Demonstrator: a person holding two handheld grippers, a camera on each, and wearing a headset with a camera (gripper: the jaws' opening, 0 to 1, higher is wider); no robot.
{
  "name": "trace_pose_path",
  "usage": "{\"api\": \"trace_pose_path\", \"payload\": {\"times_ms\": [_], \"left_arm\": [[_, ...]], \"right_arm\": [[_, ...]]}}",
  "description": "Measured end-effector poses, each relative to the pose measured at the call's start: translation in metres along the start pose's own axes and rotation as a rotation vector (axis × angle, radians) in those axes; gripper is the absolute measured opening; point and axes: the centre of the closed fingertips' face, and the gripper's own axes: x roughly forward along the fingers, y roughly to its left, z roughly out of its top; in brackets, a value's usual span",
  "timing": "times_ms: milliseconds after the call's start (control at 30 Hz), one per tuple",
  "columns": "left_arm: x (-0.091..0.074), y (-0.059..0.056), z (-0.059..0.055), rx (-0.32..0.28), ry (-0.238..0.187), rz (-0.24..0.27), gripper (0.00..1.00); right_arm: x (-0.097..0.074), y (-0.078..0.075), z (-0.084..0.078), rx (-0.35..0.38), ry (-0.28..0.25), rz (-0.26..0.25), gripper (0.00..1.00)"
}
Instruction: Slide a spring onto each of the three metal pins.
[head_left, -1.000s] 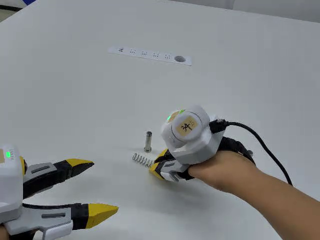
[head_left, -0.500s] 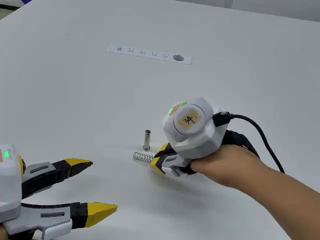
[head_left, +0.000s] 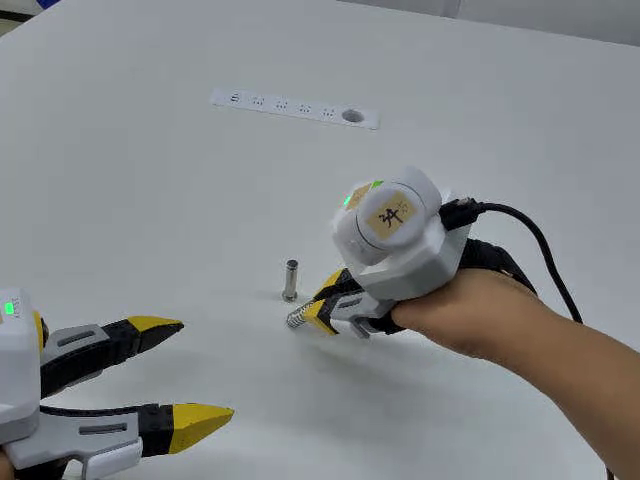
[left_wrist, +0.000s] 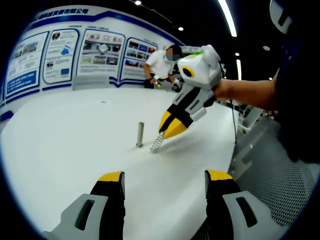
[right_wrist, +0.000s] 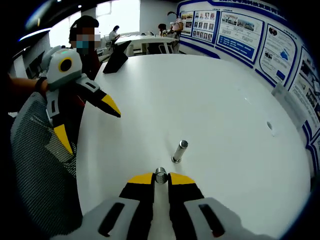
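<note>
A lone pin (head_left: 290, 280) stands upright on the desk (head_left: 150, 180), near its middle. Just before the pin, on the person's side, a spring (head_left: 297, 319) slants down to the desktop, its upper end pinched between the tips of the right tongs (head_left: 314, 317), which reach in from the right. The spring's lower end sits just beside the pin's foot. The left tongs (head_left: 207, 368) hang at the near left, jaws spread, well apart from pin and spring. A power strip (head_left: 295, 107) lies flat far behind the pin.
</note>
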Motion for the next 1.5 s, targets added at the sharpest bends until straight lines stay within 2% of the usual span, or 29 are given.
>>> {"api": "trace_pose_path", "payload": {"times_ms": [367,533,867,1133,1300,1500], "left_arm": [[0.000,-0.001,0.001,0.003,-0.002,-0.002,0.66],[-0.001,0.000,0.002,0.005,-0.001,-0.001,0.66],[0.000,-0.002,0.004,0.009,-0.005,-0.004,0.66],[-0.002,-0.002,0.003,0.005,-0.006,-0.001,0.66],[-0.002,-0.002,0.003,0.004,-0.008,0.001,0.66],[-0.003,-0.001,0.001,0.001,-0.007,0.004,0.66]], "right_arm": [[-0.012,-0.003,0.007,-0.010,0.001,0.001,0.11],[-0.024,-0.005,0.019,-0.007,-0.015,0.006,0.11],[-0.048,-0.019,0.057,-0.045,-0.061,-0.012,0.11],[-0.041,-0.025,0.073,-0.055,-0.074,-0.007,0.11],[-0.030,-0.027,0.071,-0.049,-0.058,-0.001,0.11],[-0.026,-0.026,0.067,-0.042,-0.047,0.003,0.11]]}}
